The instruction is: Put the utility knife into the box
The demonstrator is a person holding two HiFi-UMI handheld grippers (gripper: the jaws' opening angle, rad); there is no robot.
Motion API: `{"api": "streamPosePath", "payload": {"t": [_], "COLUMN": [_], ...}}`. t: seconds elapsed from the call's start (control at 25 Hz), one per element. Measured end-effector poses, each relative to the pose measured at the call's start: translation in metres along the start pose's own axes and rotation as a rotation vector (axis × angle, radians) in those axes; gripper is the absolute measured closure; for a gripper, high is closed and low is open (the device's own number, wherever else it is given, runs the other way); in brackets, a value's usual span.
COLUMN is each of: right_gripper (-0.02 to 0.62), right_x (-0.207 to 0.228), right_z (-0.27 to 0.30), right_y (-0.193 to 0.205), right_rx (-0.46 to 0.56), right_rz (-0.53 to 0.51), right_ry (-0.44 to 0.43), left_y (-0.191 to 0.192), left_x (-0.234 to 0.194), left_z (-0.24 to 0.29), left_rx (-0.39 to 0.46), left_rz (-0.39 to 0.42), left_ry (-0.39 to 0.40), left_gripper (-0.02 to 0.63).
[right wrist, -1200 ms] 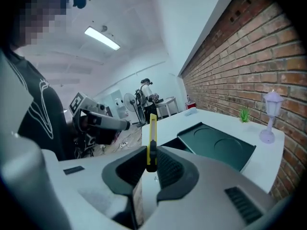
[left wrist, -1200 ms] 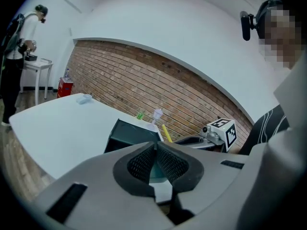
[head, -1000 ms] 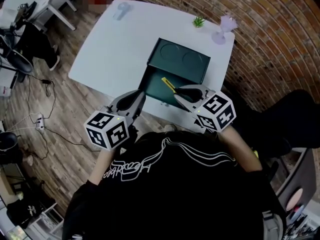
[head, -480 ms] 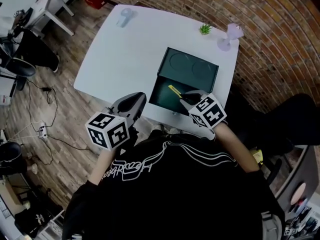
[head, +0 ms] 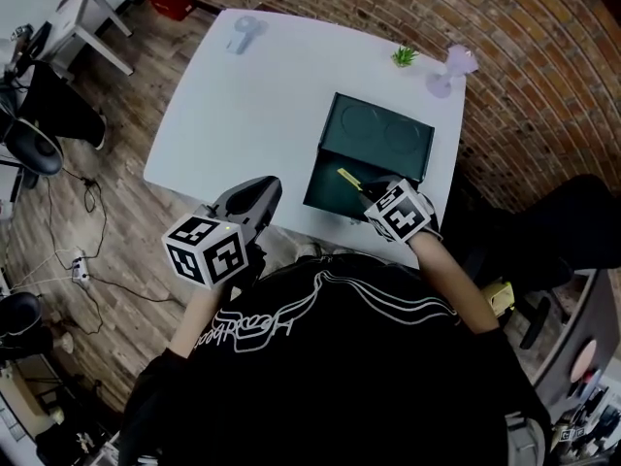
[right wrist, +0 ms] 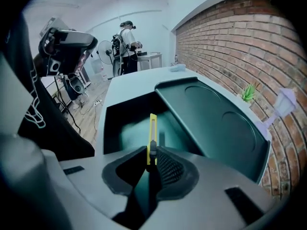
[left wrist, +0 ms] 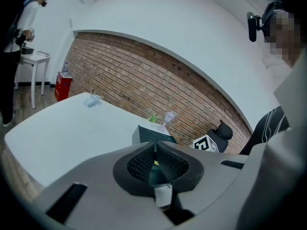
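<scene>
Two grippers are in the person's hands, and only the right gripper (right wrist: pixel 152 153) has hold of anything. Its jaws are drawn in to a narrow gap and clamp the yellow utility knife (right wrist: pixel 152 128) by one end. The rest of the slim knife body sticks forward out of the jaws, over the open inside of the dark green box (head: pixel 317 175). Whether the knife's far tip touches the bottom of the box cannot be made out. The box's lid (head: pixel 383 134) is thrown back on the far side of the box and shows two round hollows. The box stands on a white worktop (head: pixel 243 105), near the edge closest to the person. The left gripper (left wrist: pixel 155 150) is to the left of the box, near the same worktop edge and apart from the box. Its jaws are pressed together with nothing between them. Beyond the box, by the brick wall, stand a small green plant (head: pixel 405 56) and a pale purple goblet-shaped ornament (head: pixel 451 69). A small pale blue object (head: pixel 243 33) lies well off to the box's far left
</scene>
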State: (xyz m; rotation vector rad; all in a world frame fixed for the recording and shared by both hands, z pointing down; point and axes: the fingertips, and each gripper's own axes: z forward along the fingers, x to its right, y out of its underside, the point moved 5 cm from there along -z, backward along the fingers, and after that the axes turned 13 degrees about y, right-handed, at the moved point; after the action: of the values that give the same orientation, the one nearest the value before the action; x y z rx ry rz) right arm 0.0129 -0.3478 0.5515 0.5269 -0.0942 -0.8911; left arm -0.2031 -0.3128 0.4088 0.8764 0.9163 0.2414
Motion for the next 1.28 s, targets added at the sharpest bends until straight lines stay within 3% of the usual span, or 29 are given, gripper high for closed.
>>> {"api": "streamPosePath", "payload": {"t": [0.2, 0.36, 0.88, 1.0, 1.16, 1.28], "right_gripper": [0.526, 0.526, 0.504, 0.371, 0.373, 0.39], "right_x": [-0.004, -0.008, -0.009, -0.01, -0.004, -0.002], "right_z": [0.015, 0.023, 0.025, 0.017, -0.001, -0.025], "right_y": [0.004, 0.006, 0.011, 0.005, -0.003, -0.02], "right_rx": [-0.075, -0.109, -0.114, -0.085, -0.008, 0.128], "right_rz": [-0.037, -0.05, -0.036, 0.005, 0.075, 0.166], "right_ry": [0.045, 0.029, 0.013, -0.002, 0.009, -0.025], "left_y": [0.002, 0.001, 0.005, 0.005, 0.004, 0.005], "left_x": [-0.015, -0.023, -0.043, -0.045, -0.041, -0.037], "left_z": [-0.01, -0.014, -0.019, -0.018, -0.018, -0.02], "left_rx": [0.002, 0.005, -0.012, -0.016, -0.016, -0.019], "left_rz": [-0.007, -0.015, -0.039, -0.044, -0.029, -0.021], "left_ry": [0.015, 0.031, 0.047, 0.053, 0.064, 0.065], "left_gripper": [0.565, 0.565, 0.565, 0.565, 0.565, 0.565]}}
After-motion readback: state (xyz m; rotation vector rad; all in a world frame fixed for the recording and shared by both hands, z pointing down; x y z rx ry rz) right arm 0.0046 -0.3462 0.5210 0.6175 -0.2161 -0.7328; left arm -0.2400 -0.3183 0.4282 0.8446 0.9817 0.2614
